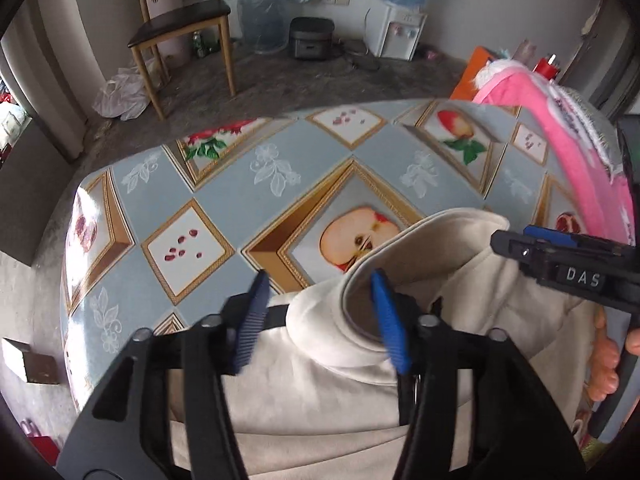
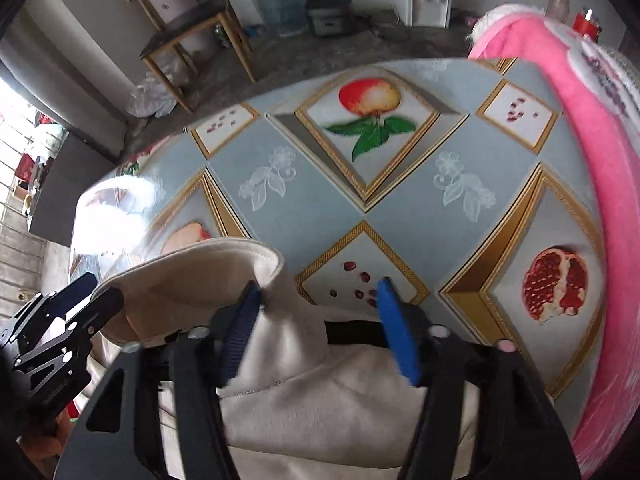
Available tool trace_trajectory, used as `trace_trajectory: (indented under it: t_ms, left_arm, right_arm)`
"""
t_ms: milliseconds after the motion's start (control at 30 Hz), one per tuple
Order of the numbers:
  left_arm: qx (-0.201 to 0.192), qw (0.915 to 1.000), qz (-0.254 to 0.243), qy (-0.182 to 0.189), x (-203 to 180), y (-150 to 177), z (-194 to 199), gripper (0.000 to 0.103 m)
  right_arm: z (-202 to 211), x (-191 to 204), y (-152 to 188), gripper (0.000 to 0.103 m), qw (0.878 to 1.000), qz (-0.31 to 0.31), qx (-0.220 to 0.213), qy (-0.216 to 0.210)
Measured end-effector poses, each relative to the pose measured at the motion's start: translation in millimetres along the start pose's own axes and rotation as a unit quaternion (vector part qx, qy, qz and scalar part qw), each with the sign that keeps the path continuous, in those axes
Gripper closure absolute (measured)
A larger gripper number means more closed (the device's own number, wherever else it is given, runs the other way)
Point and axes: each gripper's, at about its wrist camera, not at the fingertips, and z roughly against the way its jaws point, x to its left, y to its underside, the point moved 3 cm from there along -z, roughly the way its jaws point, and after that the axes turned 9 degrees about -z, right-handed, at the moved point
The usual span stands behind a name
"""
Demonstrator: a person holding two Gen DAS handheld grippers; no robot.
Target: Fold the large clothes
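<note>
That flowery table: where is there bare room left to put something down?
The table is bare across the middle and far edge, beyond the cream hoodie and left of the pink garment. The near edge is crowded: hoodie and both grippers.

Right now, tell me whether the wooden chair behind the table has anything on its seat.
No. In the left wrist view the wooden chair stands on the floor beyond the table with its dark seat bare.

Counts: 2 grippers, left gripper [image 1: 320, 316] & right gripper [image 2: 320, 328]. 1 cream hoodie [image 1: 360, 392]. 1 pink garment [image 1: 576, 148]. 1 table [image 1: 224, 208] w/ fruit-print cloth. 1 wooden chair [image 1: 180, 28]. 1 water dispenser [image 1: 400, 32] w/ 1 bottle on top. 1 white plastic bag [image 1: 120, 96] on floor.
</note>
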Motion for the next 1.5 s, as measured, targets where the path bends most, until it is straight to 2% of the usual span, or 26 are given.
trace_trajectory:
  t_ms: [33,67,100,233,400,467,600,733,833,933,1100,1200,1267,1333,1400,1467,1500]
  left_arm:
    - [0.008,0.9999,0.000,0.007,-1.1,2.4,-0.4,0.074]
    - [0.009,0.9998,-0.003,0.019,-1.4,5.7,1.0,0.078]
    - [0.007,0.9996,-0.010,0.025,-3.5,10.3,5.7,0.083]
    - [-0.020,0.9971,-0.067,0.030,-14.5,33.9,34.8,0.092]
    - [-0.056,0.9913,-0.115,0.030,-20.6,67.4,63.7,0.093]
    - [-0.059,0.9896,-0.129,0.027,-22.4,79.1,65.5,0.093]
    - [-0.053,0.9870,-0.150,0.022,-29.4,98.6,54.5,0.092]
    - [-0.055,0.9852,-0.162,0.003,-33.8,107.0,40.0,0.092]
    - [-0.061,0.9848,-0.163,-0.006,-31.5,106.8,35.5,0.092]
    - [-0.063,0.9859,-0.155,-0.002,-26.4,101.0,33.5,0.092]
    - [-0.065,0.9814,-0.180,-0.003,-28.8,99.6,33.7,0.092]
    - [-0.057,0.9741,-0.219,-0.013,-35.7,109.3,30.3,0.092]
    - [-0.056,0.9708,-0.232,-0.019,-38.9,113.9,29.2,0.092]
    - [-0.060,0.9709,-0.232,-0.016,-38.3,117.1,32.6,0.092]
    - [-0.063,0.9738,-0.219,-0.003,-33.8,119.2,38.6,0.090]
    - [-0.063,0.9791,-0.191,0.031,-23.0,122.0,50.3,0.088]
    - [-0.062,0.9809,-0.178,0.046,-18.0,123.5,55.3,0.088]
  right_arm:
    - [2.7,1.8,1.3,0.070,1.000,0.006,0.003,-0.011]
    - [7.4,3.9,4.1,0.084,1.000,0.014,0.001,-0.018]
    - [14.5,6.7,8.2,0.090,0.999,0.026,-0.004,-0.022]
    - [56.0,18.4,41.0,0.093,0.994,0.100,-0.044,-0.027]
    - [91.4,11.3,85.3,0.093,0.986,0.144,-0.072,-0.031]
    - [94.0,2.4,105.0,0.093,0.985,0.155,-0.076,-0.020]
    - [68.8,-7.3,130.4,0.093,0.985,0.159,-0.063,0.001]
    - [56.7,-9.0,139.7,0.093,0.983,0.170,-0.071,0.024]
    - [68.8,-10.6,135.5,0.092,0.981,0.165,-0.090,0.046]
    - [96.5,-12.3,126.0,0.090,0.983,0.149,-0.111,0.016]
    - [146.1,-11.7,98.5,0.090,0.980,0.102,-0.140,-0.100]
    - [138.9,2.1,66.5,0.090,0.980,0.075,-0.116,-0.141]
    - [114.6,19.3,49.1,0.090,0.983,0.065,-0.076,-0.157]
    - [81.8,36.5,43.7,0.090,0.983,0.059,-0.014,-0.173]
    - [44.9,51.1,54.0,0.090,0.986,0.074,0.035,-0.145]
    - [12.6,58.4,80.6,0.090,0.983,0.101,0.089,-0.127]
    - [5.0,58.2,90.7,0.090,0.982,0.112,0.097,-0.119]
